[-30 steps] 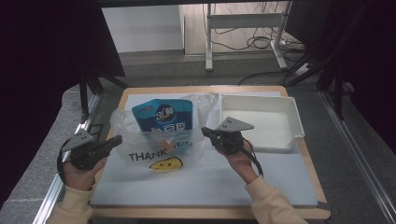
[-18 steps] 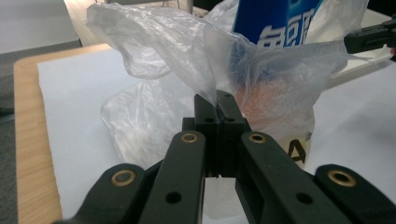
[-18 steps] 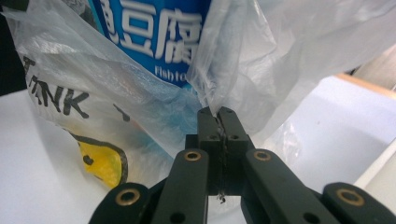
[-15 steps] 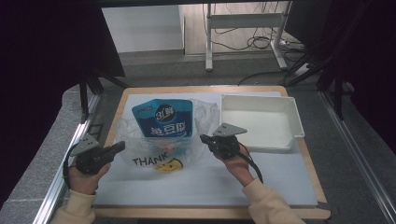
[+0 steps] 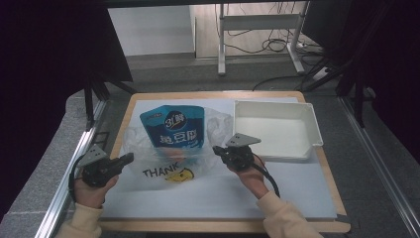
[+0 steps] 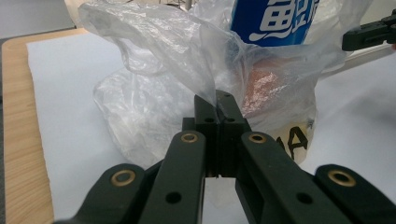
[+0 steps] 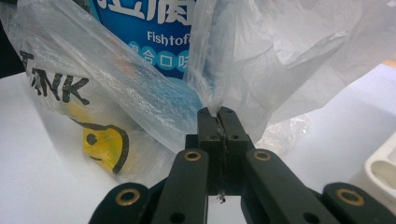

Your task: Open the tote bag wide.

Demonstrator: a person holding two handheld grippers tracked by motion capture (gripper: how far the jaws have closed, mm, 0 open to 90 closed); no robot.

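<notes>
The clear plastic bag is pinched at both sides: the left gripper is clamped tight on a fold of film at the bag's left edge, and the right gripper is clamped likewise on film at its right edge, each pair of jaws closed flat with only the thin plastic between them, as is seen plainly in the two gripper views. Compared with a second ago, both grippers have been drawn lower and nearer the person, and the bag has been pulled flatter against the white mat, so the blue pouch now lies more fully exposed through the bag's far side, with the bag's printed lettering and yellow smiley face on the near side (a stretching of the mouth, it is judged, either to free the pouch or to settle it). The white tray is set well to the right of the bag. Whether the pouch is wholly inside the film or partly out cannot be told; a reddish-brown item beneath the pouch is blurred by the plastic and cannot be identified.
</notes>
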